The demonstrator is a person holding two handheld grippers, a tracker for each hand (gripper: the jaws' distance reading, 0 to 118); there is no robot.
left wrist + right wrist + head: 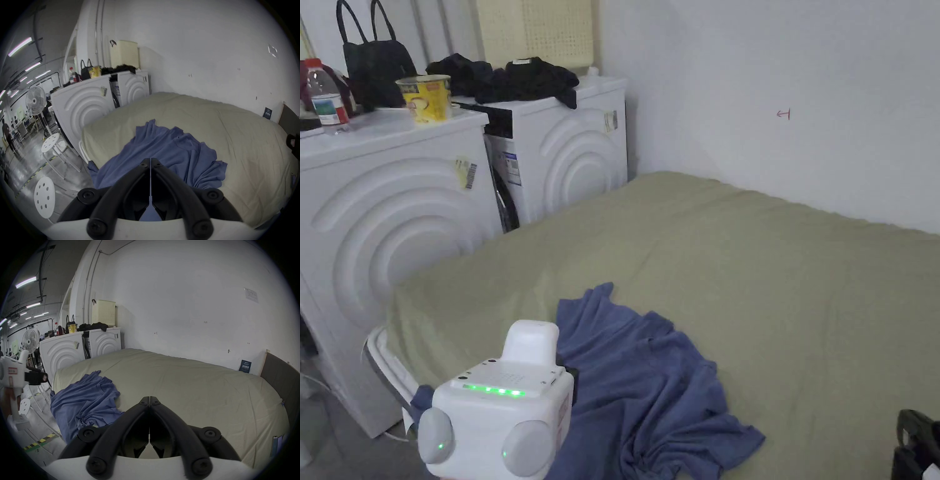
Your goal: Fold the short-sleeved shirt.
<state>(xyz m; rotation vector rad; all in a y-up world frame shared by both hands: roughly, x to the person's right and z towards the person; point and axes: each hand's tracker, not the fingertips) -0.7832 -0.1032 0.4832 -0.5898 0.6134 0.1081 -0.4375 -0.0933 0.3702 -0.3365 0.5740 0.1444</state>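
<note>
A blue short-sleeved shirt (650,387) lies crumpled at the near left corner of a bed with an olive-green cover (775,269), and part of it hangs over the front edge. My left gripper (150,162) is shut and empty, held in the air just in front of the shirt. Its white body (500,406) hides the shirt's near left part in the head view. My right gripper (149,400) is also shut and empty, over the bare cover to the right of the shirt (84,399). It also shows at the bottom right corner (912,440).
Two white washing machines (394,206) stand left of the bed, carrying a bag, a bottle, a cup and dark clothes. White stools (50,142) and a fan (34,100) stand on the floor at the left. A wall runs behind the bed, with a dark headboard (279,379) at the right.
</note>
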